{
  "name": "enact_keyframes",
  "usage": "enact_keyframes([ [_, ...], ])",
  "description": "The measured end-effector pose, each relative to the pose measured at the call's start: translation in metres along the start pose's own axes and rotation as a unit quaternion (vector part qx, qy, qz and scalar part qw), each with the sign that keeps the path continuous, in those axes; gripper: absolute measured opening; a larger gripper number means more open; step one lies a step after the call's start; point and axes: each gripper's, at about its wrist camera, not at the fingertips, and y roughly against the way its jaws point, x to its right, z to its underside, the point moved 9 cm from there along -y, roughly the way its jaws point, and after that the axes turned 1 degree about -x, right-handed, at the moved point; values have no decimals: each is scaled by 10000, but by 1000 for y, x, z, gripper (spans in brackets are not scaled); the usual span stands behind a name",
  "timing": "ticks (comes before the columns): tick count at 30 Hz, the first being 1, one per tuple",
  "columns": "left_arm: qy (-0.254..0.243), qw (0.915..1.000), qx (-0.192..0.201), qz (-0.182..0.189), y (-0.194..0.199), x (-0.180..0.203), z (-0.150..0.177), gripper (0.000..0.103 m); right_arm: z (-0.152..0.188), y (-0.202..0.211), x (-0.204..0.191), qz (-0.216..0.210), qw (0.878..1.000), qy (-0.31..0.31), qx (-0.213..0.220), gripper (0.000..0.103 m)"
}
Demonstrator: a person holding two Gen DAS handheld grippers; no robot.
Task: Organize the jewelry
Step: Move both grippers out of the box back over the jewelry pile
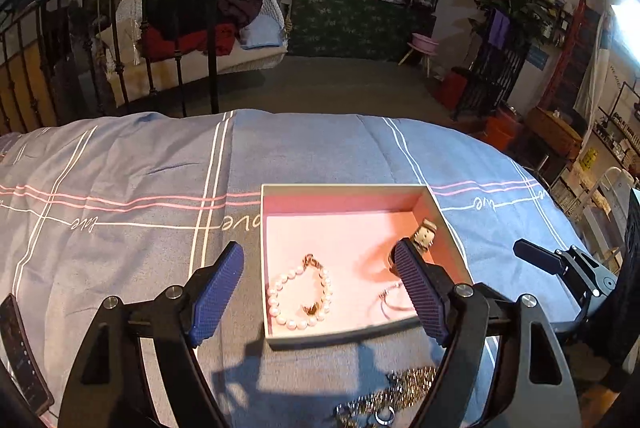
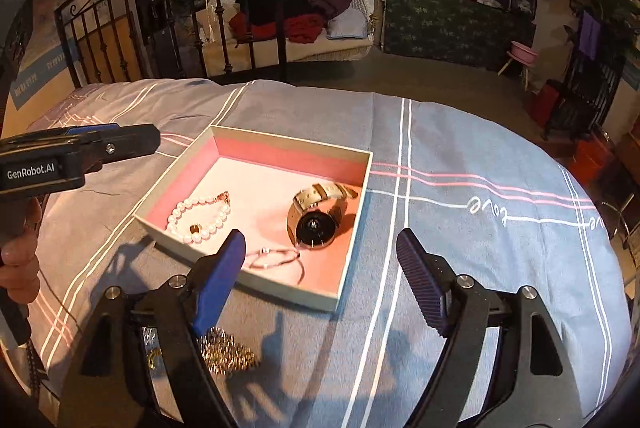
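Observation:
A shallow pink-lined box lies on the blue bedspread. In it are a pearl bracelet, a watch with a pale strap and a thin silver bangle. A glittery gold chain pile lies on the cover in front of the box. My left gripper is open and empty over the box's near half. My right gripper is open and empty above the box's near right corner.
The bedspread is blue with white and pink stripes. A black iron bed frame stands behind it. The right gripper shows at the right edge of the left wrist view; the left gripper shows at the left of the right wrist view.

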Motion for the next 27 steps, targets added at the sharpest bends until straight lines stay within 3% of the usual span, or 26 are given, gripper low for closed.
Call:
enact_keyframes([
  [2,-22,9999,-52,90,9,1,25,77,23,11,-1,-216,9997,-120,-56,77],
  [6,-49,9988,-409,248,9,9,85,77,83,10,-16,-547,9966,-51,-619,64],
  [11,-438,9966,-673,157,-3,27,126,77,119,-2,-33,-459,9942,142,-966,64],
  [15,-822,9925,-763,-478,-21,25,133,76,118,-1,-35,-413,9944,208,-953,64],
  [19,-508,9936,-923,-413,-25,6,138,76,110,-10,-50,-381,9919,612,-1046,64],
  [23,-320,9933,-952,-573,-21,-17,138,76,97,-28,-73,-385,9879,1030,-1097,64],
  [27,-255,9940,-899,-573,-17,-24,137,76,87,-37,-56,67,9910,702,-1134,64],
])
